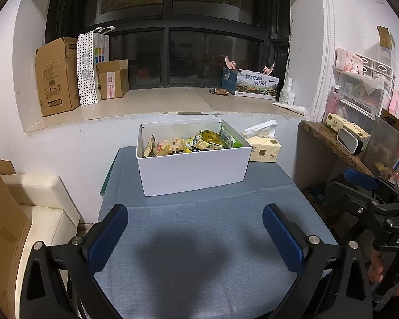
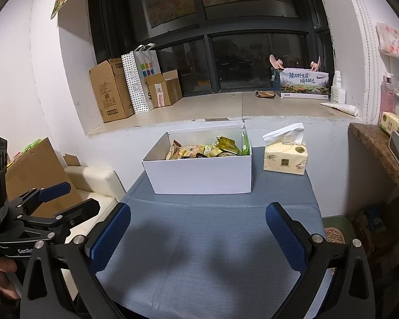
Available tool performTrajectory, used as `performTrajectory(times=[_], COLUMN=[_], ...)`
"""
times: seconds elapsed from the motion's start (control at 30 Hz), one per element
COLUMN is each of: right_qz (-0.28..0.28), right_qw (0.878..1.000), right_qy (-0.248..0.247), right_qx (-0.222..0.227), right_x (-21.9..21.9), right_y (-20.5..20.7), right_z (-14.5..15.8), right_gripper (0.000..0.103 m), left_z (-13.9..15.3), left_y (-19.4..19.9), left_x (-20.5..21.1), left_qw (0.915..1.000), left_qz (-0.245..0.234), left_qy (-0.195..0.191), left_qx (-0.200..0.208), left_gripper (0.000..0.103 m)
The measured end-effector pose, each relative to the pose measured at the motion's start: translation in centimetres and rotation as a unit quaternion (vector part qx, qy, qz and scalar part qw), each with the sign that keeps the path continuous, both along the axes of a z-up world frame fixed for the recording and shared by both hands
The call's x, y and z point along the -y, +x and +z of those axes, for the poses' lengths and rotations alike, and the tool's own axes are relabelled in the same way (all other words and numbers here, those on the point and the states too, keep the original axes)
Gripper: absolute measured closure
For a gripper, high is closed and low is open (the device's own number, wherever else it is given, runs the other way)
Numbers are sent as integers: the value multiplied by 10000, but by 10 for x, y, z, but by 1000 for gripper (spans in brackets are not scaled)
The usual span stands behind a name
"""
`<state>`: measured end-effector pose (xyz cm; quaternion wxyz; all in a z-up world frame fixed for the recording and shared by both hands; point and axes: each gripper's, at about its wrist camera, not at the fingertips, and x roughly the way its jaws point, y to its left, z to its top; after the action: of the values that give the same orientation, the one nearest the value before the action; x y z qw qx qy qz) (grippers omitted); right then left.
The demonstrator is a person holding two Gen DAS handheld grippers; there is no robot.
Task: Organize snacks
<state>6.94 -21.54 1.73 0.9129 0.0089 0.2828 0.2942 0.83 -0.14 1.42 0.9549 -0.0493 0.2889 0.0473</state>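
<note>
Both the left gripper (image 1: 195,228) and right gripper (image 2: 198,230) gape empty before the box (image 1: 192,170), whose snacks (image 1: 188,143) look like light, crinkly, probably slippery packets, best pinched at a sealed edge

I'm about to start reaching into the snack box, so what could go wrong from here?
The snack packets lie heaped and overlapping in the white box, so wide-open fingers may pinch two at once. The tissue pack stands close beside the box and could get knocked. The light cardboard box may slide on the blue tablecloth if pushed.
</note>
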Motion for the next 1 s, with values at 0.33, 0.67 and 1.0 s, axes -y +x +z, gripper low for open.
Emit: performTrajectory(times=[0.33,0.67,1.0], right_qz=[5,39,57], right_qw=[10000,10000,10000], right_qy=[2,-16,-24], right_qx=[3,13,19], right_x=[0,-1,-2], right_y=[-1,-1,-2], right_z=[1,1,-1], right_gripper=[0,0,0], left_z=[0,1,1], left_y=[-2,-2,-3], left_x=[2,0,-1], left_qw=[10000,10000,10000], left_qz=[29,35,42], left_qy=[-8,-2,-2], left_qx=[-8,-18,-21], left_gripper=[0,0,0])
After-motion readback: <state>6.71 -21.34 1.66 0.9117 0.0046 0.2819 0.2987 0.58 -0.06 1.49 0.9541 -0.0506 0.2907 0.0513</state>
